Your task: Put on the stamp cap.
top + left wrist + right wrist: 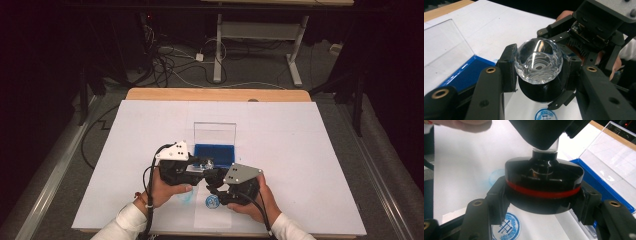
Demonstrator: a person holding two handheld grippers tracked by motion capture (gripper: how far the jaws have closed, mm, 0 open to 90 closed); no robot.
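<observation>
So both claws were on the same thing here: a round stamp with a clear faceted knob (pixel 538 61) on top and a black base with a red ring (pixel 544 188) below. The left claw (pixel 538 67) was pinching the knob, a jaw on either side of it, and the right claw (pixel 543 202) was clamped around the base just under the red ring. That put the stamp's axis roughly upright, knob up and base down, with the left claw gripping higher and the right one lower on that same line. The whole thing hung a bit above the white paper (pixel 300 150) on the desk, not touching it as far as I could tell. Directly under and slightly toward the person sat a fresh blue round imprint (pixel 506 227), and there was a fainter bluish smudge (pixel 496 176) further out on the sheet. The blue ink pad (pixel 214 152) with its clear lid (pixel 214 133) flipped up sat just beyond the claws, on the far side from the person. My guess: the next move ran along that vertical axis, either pulling knob from base or pressing straight down again, and both hands were equally near.
</observation>
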